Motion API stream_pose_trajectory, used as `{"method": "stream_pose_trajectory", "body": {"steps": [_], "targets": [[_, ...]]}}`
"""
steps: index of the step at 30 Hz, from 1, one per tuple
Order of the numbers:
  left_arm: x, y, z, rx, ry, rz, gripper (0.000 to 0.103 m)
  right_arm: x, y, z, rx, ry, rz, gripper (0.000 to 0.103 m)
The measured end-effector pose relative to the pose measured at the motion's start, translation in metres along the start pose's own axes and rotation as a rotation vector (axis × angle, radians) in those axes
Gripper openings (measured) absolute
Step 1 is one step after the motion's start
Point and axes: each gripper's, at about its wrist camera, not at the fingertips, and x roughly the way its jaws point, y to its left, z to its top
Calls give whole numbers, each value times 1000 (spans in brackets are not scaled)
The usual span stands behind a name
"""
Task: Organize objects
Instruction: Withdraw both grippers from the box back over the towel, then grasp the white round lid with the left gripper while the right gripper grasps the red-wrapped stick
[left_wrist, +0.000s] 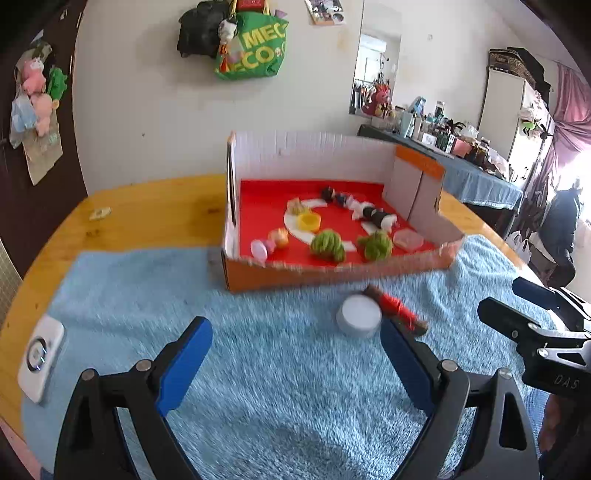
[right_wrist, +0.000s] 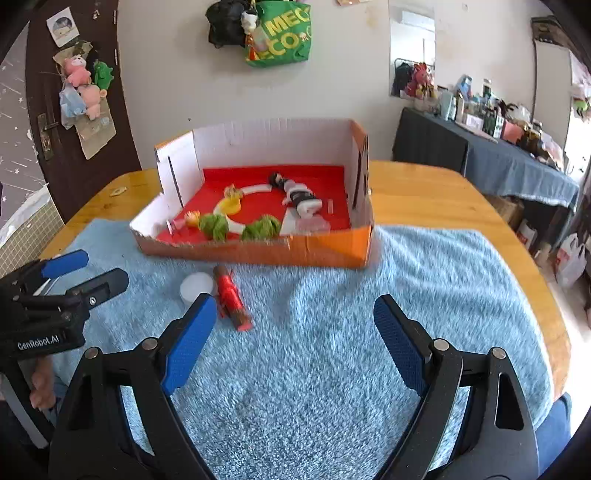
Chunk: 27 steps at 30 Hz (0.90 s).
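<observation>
— Blue fuzzy towel (right_wrist: 332, 295) covers the wooden table (right_wrist: 424, 192). Where's the orange box (right_wrist: 295, 254)?

— On the towel's far edge. I see small toys on its red floor, two green balls (right_wrist: 214, 226) nearest the front wall.

— And outside the box?

— A white tub (left_wrist: 359, 314) and a red roll (right_wrist: 232, 298) lie side by side on the towel, just in front of the box.

— Jaws?

— My left gripper (left_wrist: 295, 343) and right gripper (right_wrist: 293, 325) both have jaws spread wide, gripping nothing, over the towel on the near side of the box.
</observation>
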Motion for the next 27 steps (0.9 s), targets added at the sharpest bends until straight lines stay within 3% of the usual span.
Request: {"method": "stream_pose_trajectory", "body": {"steps": [7, 27], "targets": [[11, -5, -21, 5, 40, -8, 94, 11, 0, -18, 14, 37, -4, 87], [29, -11, -24, 20, 89, -30, 94, 31, -2, -26, 8, 92, 29, 87]]}}
